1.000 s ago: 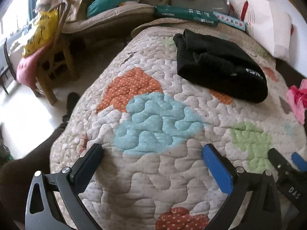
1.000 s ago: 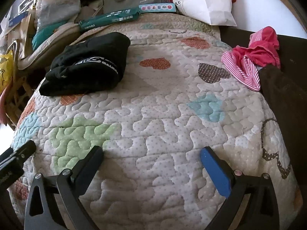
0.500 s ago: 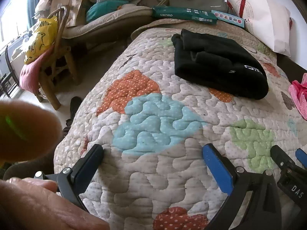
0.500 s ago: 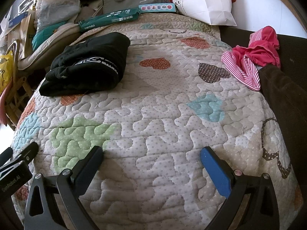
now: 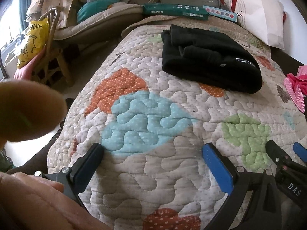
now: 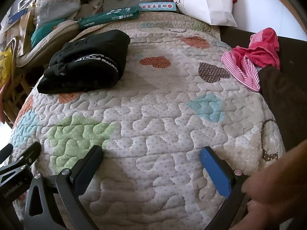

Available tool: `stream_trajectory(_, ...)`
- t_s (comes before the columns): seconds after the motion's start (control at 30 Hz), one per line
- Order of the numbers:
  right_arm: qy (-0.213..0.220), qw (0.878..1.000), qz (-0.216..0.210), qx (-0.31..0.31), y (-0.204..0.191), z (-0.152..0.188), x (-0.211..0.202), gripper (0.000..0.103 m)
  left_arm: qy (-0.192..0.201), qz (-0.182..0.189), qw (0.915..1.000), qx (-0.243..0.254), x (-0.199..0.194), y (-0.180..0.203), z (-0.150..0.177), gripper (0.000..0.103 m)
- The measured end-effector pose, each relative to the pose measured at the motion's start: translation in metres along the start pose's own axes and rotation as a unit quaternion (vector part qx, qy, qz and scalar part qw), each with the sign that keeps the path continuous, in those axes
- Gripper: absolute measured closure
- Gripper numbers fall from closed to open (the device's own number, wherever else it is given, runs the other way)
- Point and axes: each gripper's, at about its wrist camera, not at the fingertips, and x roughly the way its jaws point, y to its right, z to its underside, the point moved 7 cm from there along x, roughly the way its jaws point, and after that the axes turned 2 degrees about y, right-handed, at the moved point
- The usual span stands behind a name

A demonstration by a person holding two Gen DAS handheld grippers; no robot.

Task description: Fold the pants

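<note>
1. My left tongs [image 5: 152, 153] sit spread wide and empty, low over the quilt [image 5: 172, 182]; my right tongs [image 6: 151, 154] are the same, just beside them.
2. A blurred hand [image 5: 28, 107] crowds the left camera's near edge at 9 o'clock; another intrudes at 4 o'clock in the right view.
3. The black pants [image 5: 209, 61] lie well ahead: about 1 o'clock from the left tongs, 11 o'clock from the right. They look already bundled, soft and thick, white lettering on one band, though I can't be sure how neatly.
4. Their long axis runs roughly crosswise to my reach. Neither tongs is clearly nearer.
5. A pink striped cloth [image 6: 247, 65] sits at 2 o'clock, apart.
</note>
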Motion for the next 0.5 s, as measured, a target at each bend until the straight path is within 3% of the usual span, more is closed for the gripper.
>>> stream_trajectory(0.5, -0.010, 1.000, 0.004, -0.005, -0.0009, 0.0004, 0.0061, 0.000, -0.003, 0.003, 1.0000, -0.002, 0.0034, -0.0014, 0.0003, 0.000)
